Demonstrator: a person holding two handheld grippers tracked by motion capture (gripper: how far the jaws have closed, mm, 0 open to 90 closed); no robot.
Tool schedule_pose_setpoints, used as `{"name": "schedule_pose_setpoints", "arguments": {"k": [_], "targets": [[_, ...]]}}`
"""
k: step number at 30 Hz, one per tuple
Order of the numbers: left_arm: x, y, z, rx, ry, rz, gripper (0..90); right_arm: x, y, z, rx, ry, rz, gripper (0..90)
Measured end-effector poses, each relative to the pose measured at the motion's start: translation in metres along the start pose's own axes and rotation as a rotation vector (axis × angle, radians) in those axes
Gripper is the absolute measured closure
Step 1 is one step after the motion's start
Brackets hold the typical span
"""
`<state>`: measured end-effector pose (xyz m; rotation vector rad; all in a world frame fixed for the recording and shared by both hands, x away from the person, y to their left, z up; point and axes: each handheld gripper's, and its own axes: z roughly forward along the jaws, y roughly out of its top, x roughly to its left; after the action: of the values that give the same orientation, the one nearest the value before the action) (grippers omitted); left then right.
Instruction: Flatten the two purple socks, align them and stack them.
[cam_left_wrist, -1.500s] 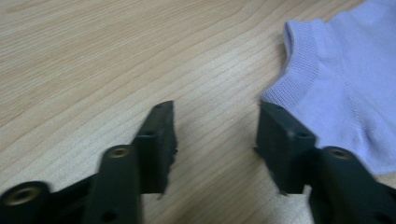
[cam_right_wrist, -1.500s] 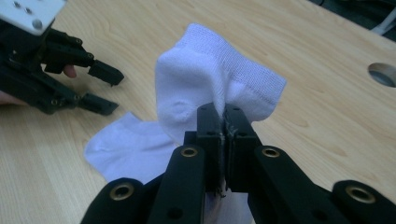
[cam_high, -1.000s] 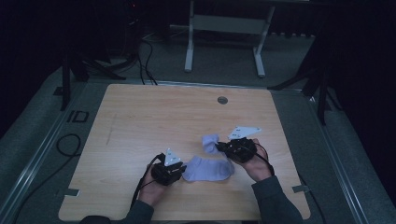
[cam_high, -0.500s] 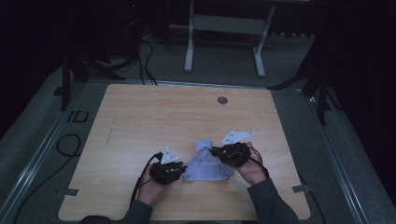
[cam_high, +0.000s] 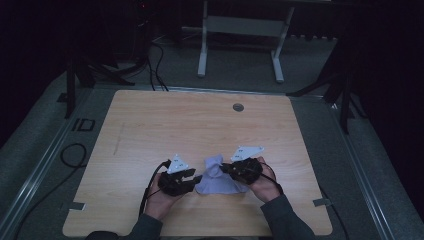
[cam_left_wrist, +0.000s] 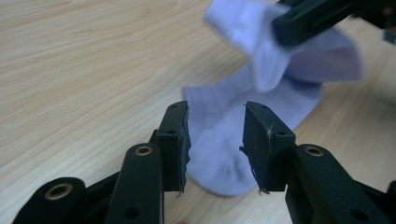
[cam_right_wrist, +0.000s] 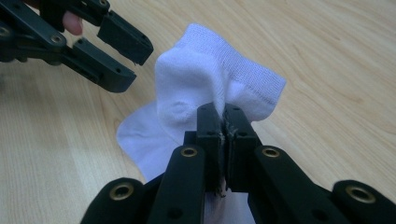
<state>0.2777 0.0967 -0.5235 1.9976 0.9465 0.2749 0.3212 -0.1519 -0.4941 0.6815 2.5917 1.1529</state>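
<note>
Sock (cam_right_wrist: 205, 79) in right claw (cam_right_wrist: 223, 116), seemingly pinched.

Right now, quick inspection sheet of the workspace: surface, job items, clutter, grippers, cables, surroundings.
Surface: light wooden table, round grommet near far edge.
Job's things: one white sock, cuff end lifted and folded over, the rest flat on the table.
Clutter: nothing seen.
Grippers: right gripper shut on the sock's cuff; left gripper open, jaws have just been opening, apart over the sock's flat end.
Cables: black cable trails from left gripper; loop on floor at left.
Surroundings: dark room, grey floor, metal stand behind the table.
</note>
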Motion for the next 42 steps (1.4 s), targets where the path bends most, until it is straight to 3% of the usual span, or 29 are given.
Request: {"name": "schedule_pose_setpoints", "arguments": {"k": [5, 12, 18, 21, 28, 33, 37, 42], "targets": [[-0.007, 0.004, 0.005, -0.004, -0.045, -0.008, 63.2, 0.003, -0.002, 0.004, 0.013, 0.017, -0.010, 86.6], [-0.010, 0.001, 0.013, 0.024, -0.067, -0.026, 71.6, 0.008, -0.003, 0.006, 0.029, 0.028, -0.039, 86.5], [-0.016, 0.000, 0.019, 0.036, -0.067, 0.026, 87.8, 0.012, -0.005, 0.010, 0.046, 0.054, -0.054, 86.5], [-0.017, 0.000, 0.019, 0.035, -0.066, 0.034, 88.3, 0.012, -0.005, 0.011, 0.051, 0.063, -0.049, 85.9], [-0.017, -0.001, 0.019, 0.039, -0.059, 0.039, 88.9, 0.010, -0.003, -0.011, -0.017, 0.087, -0.044, 76.7], [-0.016, -0.001, 0.019, 0.043, -0.052, 0.035, 89.1, 0.002, -0.004, -0.029, -0.042, 0.064, -0.015, 75.2], [-0.016, -0.001, 0.018, 0.042, -0.052, 0.031, 89.1, -0.009, -0.016, -0.034, 0.024, 0.014, 0.033, 74.1], [-0.016, -0.002, 0.018, 0.046, -0.047, 0.033, 89.0, -0.028, -0.041, -0.028, 0.122, -0.023, 0.173, 70.4]]}}
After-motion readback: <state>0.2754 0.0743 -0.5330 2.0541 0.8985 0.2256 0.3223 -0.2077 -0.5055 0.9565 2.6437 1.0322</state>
